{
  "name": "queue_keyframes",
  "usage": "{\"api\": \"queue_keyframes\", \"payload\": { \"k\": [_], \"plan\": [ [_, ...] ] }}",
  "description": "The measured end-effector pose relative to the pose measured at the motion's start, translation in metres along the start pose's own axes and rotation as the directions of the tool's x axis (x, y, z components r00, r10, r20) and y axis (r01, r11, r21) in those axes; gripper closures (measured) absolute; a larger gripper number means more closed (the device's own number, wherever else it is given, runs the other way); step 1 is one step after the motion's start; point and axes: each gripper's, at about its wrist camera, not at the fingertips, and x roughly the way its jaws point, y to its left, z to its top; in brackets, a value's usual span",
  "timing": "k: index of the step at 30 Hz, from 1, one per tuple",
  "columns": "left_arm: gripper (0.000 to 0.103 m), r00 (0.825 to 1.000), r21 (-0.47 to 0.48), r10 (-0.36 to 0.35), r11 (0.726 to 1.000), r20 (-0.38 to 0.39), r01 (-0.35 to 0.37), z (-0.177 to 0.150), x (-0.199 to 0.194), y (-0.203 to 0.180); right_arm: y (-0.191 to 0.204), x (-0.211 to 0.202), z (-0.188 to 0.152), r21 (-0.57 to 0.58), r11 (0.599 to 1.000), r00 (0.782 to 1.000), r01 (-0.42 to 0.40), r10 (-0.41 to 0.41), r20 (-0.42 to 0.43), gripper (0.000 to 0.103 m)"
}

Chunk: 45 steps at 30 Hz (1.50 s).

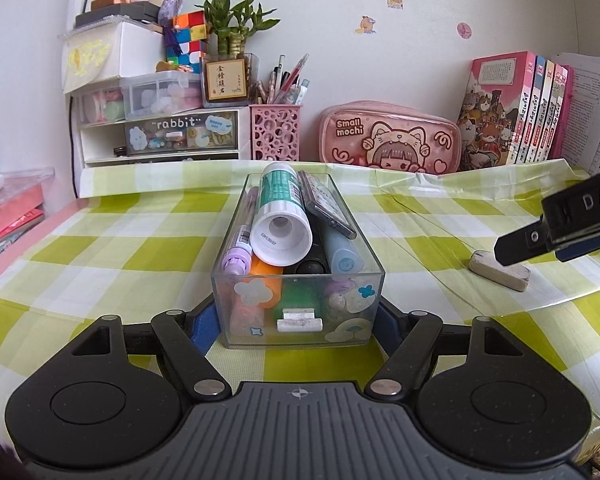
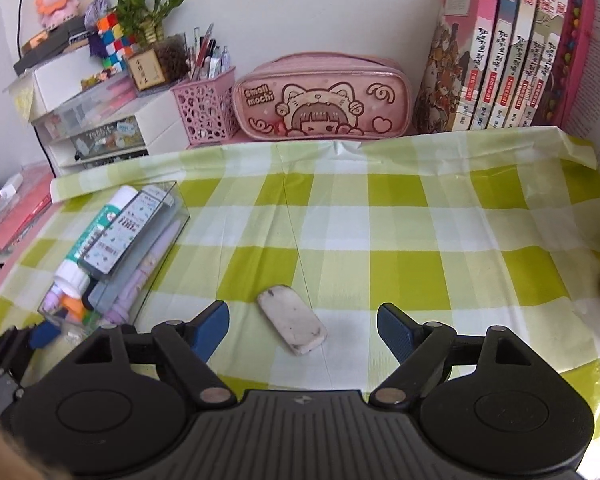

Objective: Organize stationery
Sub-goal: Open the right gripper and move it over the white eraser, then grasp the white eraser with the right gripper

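A clear plastic box (image 1: 296,280) full of markers, with a white-and-green glue stick (image 1: 280,216) on top, stands on the green checked cloth. My left gripper (image 1: 296,326) is shut on the box's near end, one blue pad against each side wall. To its right a worn white eraser (image 2: 292,324) lies flat on the cloth. My right gripper (image 2: 302,310) hovers over it, open, with the eraser lying between its two fingers and clear of both pads. In the left wrist view one right finger (image 1: 512,248) hangs just above the eraser (image 1: 500,270).
Along the back wall stand a pink pencil case (image 2: 320,100), a pink pen holder (image 2: 206,108), a row of books (image 2: 500,60) and a white drawer unit (image 1: 160,132) with a plant. Red books (image 1: 8,216) lie at the far left.
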Motion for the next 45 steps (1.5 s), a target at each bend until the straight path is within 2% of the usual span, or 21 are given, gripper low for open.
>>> {"api": "queue_keyframes", "payload": {
  "k": [5,8,19,22,30,45],
  "plan": [
    [0.03,1.0,0.0,0.0,1.0,0.0,0.0,0.0,0.0,0.0,0.008,0.009,-0.007,-0.09,0.996,0.998,0.013,-0.019,-0.067,0.015],
    [0.03,1.0,0.0,0.0,1.0,0.0,0.0,0.0,0.0,0.0,0.014,0.011,-0.011,-0.144,0.989,0.997,0.023,-0.034,-0.072,0.012],
    [0.029,1.0,0.0,0.0,1.0,0.0,0.0,0.0,0.0,0.0,0.009,0.01,-0.012,-0.142,0.99,0.998,0.021,-0.029,-0.054,0.012],
    [0.03,1.0,0.0,0.0,1.0,0.0,0.0,0.0,0.0,0.0,0.01,0.009,-0.012,-0.151,0.989,0.999,0.012,-0.019,-0.046,0.016],
    [0.03,1.0,0.001,0.001,1.0,0.0,-0.001,0.0,0.0,0.0,0.011,0.008,-0.011,-0.156,0.988,1.0,0.008,-0.011,-0.016,0.037],
    [0.03,1.0,0.001,0.001,1.0,0.0,-0.001,0.0,0.0,0.0,0.012,0.008,-0.012,-0.162,0.987,1.0,-0.001,0.001,-0.001,0.052]
  ]
}}
